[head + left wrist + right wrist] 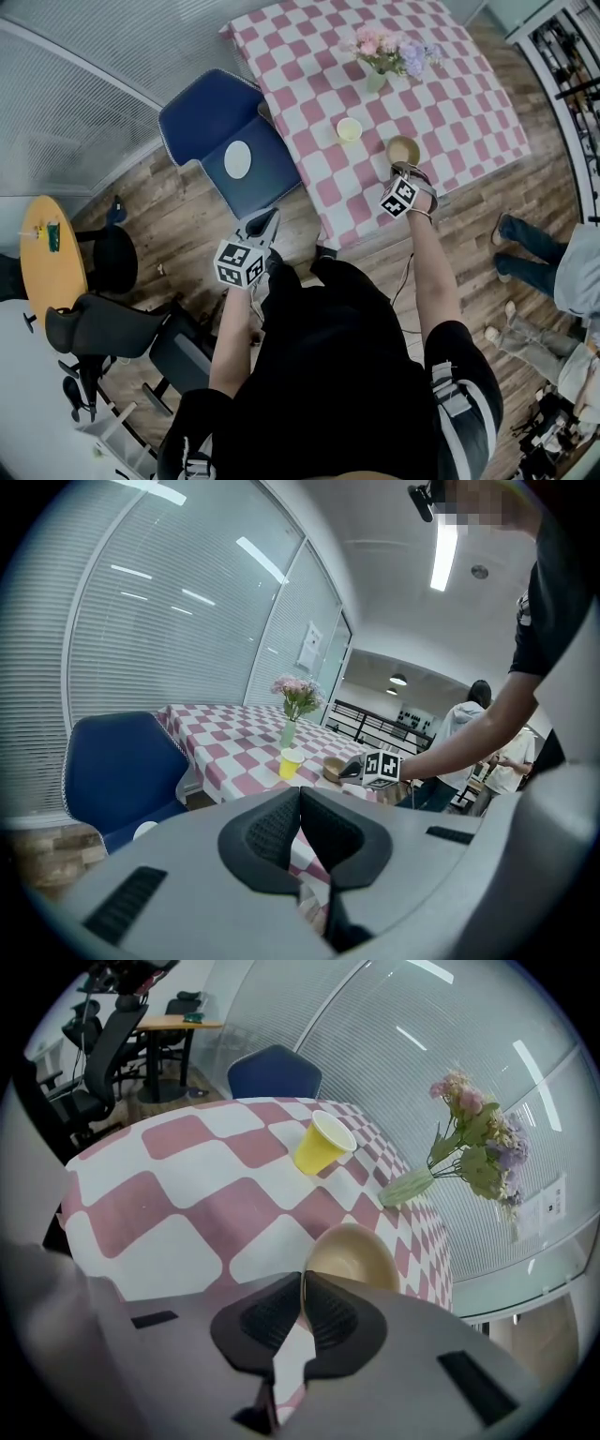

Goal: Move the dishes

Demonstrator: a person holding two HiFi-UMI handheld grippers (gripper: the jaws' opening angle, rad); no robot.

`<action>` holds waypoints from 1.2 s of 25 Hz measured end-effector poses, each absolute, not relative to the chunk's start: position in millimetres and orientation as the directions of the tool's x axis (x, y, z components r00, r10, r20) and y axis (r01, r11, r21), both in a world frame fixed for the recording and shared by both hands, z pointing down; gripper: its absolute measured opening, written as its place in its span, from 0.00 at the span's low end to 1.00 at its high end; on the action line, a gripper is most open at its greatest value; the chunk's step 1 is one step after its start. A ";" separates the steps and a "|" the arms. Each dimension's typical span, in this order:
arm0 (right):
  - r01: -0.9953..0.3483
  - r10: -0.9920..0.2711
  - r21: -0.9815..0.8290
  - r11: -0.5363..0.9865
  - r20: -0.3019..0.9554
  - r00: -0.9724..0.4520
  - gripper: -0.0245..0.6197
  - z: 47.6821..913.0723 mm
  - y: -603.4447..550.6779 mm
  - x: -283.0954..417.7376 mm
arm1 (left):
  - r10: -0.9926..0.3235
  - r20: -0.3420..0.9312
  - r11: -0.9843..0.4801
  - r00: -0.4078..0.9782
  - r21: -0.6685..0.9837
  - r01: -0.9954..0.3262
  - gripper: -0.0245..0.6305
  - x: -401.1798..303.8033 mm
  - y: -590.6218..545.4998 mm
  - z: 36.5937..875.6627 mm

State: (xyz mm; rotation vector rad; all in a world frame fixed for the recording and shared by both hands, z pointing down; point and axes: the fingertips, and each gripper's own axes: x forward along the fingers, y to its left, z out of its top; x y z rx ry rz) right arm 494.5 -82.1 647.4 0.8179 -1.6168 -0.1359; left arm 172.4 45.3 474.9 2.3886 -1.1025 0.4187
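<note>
The right claw is clenched on the near rim of the bowl, which is at the edge of the tabletop and looks empty. The left claw is closed on nothing. A plate lies on the chair. The cup stands on the tabletop. I judge the task is partly done; bowl and cup remain.

No legible text, number or brand appears in any view. A white sheet is fixed to the glass wall, and any print on it is too small to resolve (the same applies in the right gripper view). The left marker cube and right marker cube bear black-and-white square patterns only, not characters.
</note>
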 end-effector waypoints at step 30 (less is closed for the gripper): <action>-0.478 -0.619 0.558 0.678 0.784 0.038 0.22 629.4 -96.4 488.7 | -0.631 0.457 -0.568 0.627 0.279 -0.775 0.07 148.4 44.2 471.6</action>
